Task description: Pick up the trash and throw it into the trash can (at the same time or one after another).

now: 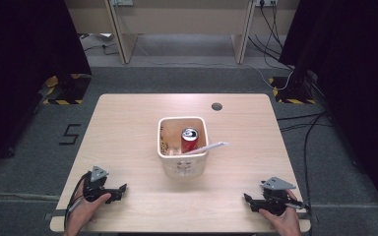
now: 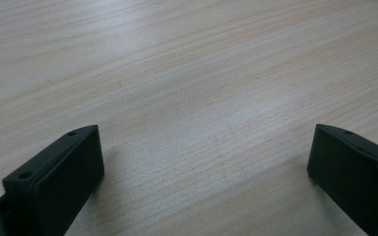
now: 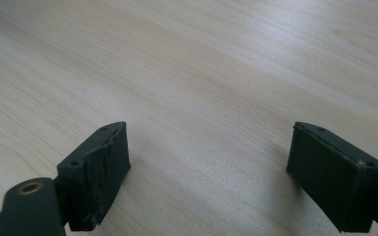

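Left gripper [image 1: 120, 190], held in the person's left hand [image 1: 86, 209], rests low on the near left part of the wooden table [image 1: 128, 128]; its jaws stand spread wide with bare wood between them, as the left gripper view [image 2: 204, 162] confirms. Nothing is pinched.

Centre of the table: a white bin [image 1: 183, 167] stands upright, well apart from both grippers. Inside it a red drinks can [image 1: 189, 139] stands upright toward the right side, and a white strip-like object [image 1: 209, 147] leans across the bin's right rim, its end jutting out to the right; its nature cannot be told. Beyond the bin, a small dark round hole [image 1: 216, 106] lies near the table's far edge.

Right gripper [image 1: 249, 200], held in the person's right hand [image 1: 285, 219], rests on the near right part of the table. Its jaws are likewise spread wide over bare wood, seen in the right gripper view [image 3: 209, 157], and grip nothing.
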